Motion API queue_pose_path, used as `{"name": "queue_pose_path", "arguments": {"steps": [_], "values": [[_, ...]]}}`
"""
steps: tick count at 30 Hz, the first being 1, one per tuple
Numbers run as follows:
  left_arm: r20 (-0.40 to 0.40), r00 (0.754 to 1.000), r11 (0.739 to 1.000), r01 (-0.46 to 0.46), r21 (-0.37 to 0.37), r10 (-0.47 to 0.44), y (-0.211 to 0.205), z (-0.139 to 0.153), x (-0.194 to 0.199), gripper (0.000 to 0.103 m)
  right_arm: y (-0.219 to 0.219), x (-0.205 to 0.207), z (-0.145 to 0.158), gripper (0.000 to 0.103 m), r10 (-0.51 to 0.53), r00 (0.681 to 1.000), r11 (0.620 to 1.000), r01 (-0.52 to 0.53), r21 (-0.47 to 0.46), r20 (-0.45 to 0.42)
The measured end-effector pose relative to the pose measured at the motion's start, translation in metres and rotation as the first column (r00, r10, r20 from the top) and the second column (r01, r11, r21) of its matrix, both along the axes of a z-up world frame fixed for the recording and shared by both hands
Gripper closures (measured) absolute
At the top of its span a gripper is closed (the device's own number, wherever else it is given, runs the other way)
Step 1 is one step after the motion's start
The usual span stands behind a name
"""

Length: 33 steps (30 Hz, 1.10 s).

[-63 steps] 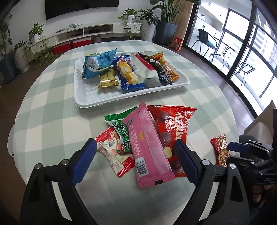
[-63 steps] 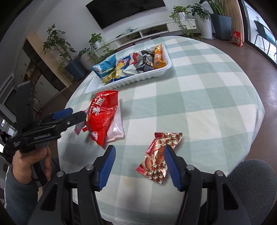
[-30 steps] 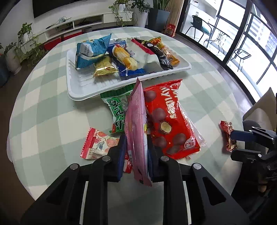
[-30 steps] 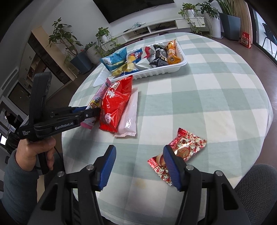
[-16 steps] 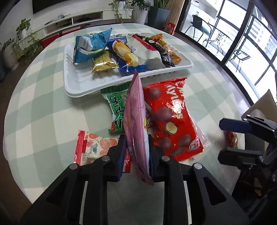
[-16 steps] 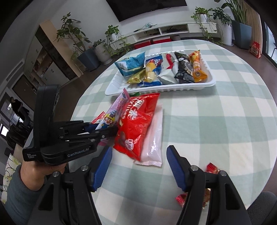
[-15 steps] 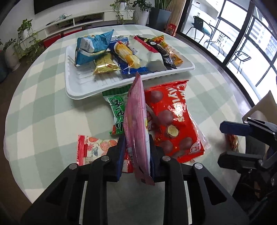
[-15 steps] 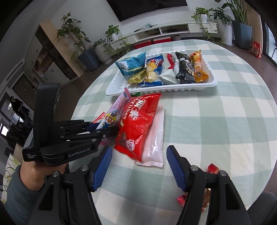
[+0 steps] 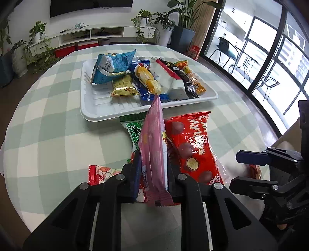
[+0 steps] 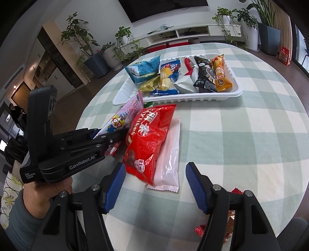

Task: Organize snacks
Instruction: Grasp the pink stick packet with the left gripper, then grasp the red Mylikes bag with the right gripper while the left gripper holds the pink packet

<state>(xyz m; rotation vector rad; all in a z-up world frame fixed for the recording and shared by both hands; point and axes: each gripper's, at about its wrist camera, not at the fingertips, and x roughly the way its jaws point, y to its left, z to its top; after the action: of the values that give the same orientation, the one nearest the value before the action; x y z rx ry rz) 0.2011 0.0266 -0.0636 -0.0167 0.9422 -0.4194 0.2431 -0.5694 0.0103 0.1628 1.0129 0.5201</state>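
Left gripper (image 9: 153,170) closing, pinching flat glossy pink packet (image 9: 154,146), ribbed white tray (image 9: 100,108)

a round table (image 9: 58,119) in a pale green and white check cloth fills the middle. behind it at 12 o'clock a low white tv shelf (image 9: 92,33) runs along the wall under a dark screen (image 9: 90,4), with red boxes (image 9: 75,48) below. potted plants (image 9: 164,23) stand at 1 o'clock, more plants (image 9: 29,48) at 10. glass doors (image 9: 270,63) at 2 o'clock show black chairs (image 9: 226,46) outside.
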Motion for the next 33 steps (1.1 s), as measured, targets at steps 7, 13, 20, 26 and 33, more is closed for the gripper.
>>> {"name": "queue_pose_path", "arguments": {"steps": [7,13,20,26,33], "values": [[0.029,0.999,0.999,-0.015,-0.046,0.016,0.006,0.003,-0.008,0.090,0.007,0.002,0.000,0.035,0.003,1.000,1.000,-0.003,-0.007,0.003],[0.050,0.998,0.993,-0.039,-0.112,0.045,0.020,0.011,-0.022,0.092,0.013,0.000,0.001,0.035,0.006,1.000,1.000,-0.006,-0.021,0.009],[0.055,0.994,0.983,-0.085,-0.161,0.095,0.045,0.016,-0.048,0.092,0.027,0.004,-0.001,0.035,0.018,1.000,0.999,-0.018,-0.027,0.007],[0.072,0.992,0.978,-0.089,-0.187,0.104,0.053,0.024,-0.066,0.092,0.052,0.017,-0.003,0.035,0.038,0.999,0.996,-0.035,-0.078,0.028],[0.072,0.992,0.976,-0.085,-0.200,0.101,0.054,0.024,-0.073,0.092,0.062,0.030,-0.016,0.054,0.050,0.999,0.991,-0.047,-0.126,0.014]]}}
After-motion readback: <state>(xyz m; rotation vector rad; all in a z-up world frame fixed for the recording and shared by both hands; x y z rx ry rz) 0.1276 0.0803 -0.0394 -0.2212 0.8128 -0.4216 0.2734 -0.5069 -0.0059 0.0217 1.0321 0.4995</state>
